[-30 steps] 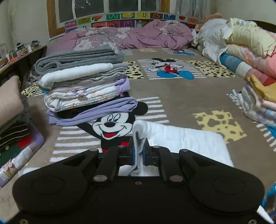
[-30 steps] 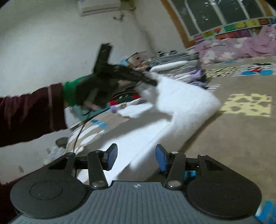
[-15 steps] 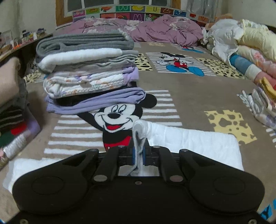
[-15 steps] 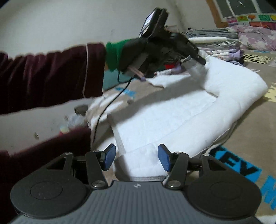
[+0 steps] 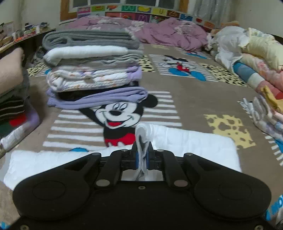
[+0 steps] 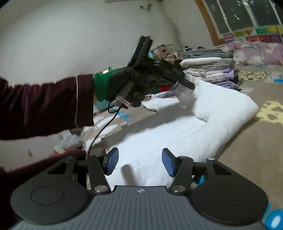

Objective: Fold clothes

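White quilted garment (image 5: 191, 143) lies partly folded on the bed's cartoon-print blanket (image 5: 194, 99), near its front edge. Left claw (image 5: 142, 155) pinches a raised fold; right claw (image 6: 139, 161) spread above it, gripping nothing.

White walls (image 6: 70, 35), dark window (image 6: 247, 14)

Cartoon-mouse bedspread (image 5: 191, 99) bearing a rumpled purple quilt (image 5: 169, 33) below the alphabet border (image 5: 141, 12) and window (image 6: 247, 14).
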A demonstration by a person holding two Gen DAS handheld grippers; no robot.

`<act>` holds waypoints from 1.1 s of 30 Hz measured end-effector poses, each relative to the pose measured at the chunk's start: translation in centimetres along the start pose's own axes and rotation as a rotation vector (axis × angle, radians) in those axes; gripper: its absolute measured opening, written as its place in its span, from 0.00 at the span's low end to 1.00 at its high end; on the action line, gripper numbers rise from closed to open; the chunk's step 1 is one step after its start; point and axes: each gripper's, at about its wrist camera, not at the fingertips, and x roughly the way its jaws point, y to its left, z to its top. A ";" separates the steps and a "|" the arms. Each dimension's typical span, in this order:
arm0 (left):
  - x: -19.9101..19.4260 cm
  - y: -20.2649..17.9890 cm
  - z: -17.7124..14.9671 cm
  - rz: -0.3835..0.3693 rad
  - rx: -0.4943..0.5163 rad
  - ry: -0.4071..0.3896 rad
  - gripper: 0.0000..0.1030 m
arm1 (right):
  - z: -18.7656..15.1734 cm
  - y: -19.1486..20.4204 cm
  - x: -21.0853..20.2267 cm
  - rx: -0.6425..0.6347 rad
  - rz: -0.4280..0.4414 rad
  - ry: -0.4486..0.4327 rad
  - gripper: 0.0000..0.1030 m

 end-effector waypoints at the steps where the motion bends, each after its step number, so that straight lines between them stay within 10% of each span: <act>1: 0.4 0.3 -0.1 0.018 -0.009 0.013 0.05 | -0.2 0.0 0.9 -0.010 -0.023 0.038 0.54; 4: 1.0 -0.1 -0.4 0.073 0.054 0.063 0.10 | -0.7 -0.2 3.3 -0.028 -0.069 0.155 0.57; 7: -0.6 -1.1 0.0 0.184 0.144 0.027 0.40 | -0.5 -0.1 3.7 -0.047 -0.062 0.171 0.61; 11: -3.2 -4.7 0.7 0.248 0.308 -0.093 0.40 | -0.4 -0.1 3.9 -0.064 -0.054 0.179 0.64; 19: -1.0 -11.6 2.2 -0.018 0.464 -0.083 0.44 | -0.5 -0.1 3.7 -0.061 -0.035 0.176 0.66; 27: -0.7 3.4 3.2 0.011 -0.087 -0.032 0.47 | 0.8 -3.2 0.1 0.100 0.072 0.028 0.65; 33: 0.8 6.9 0.1 -0.110 -0.238 0.012 0.53 | 2.6 -8.4 -1.0 0.269 -0.107 -0.163 0.65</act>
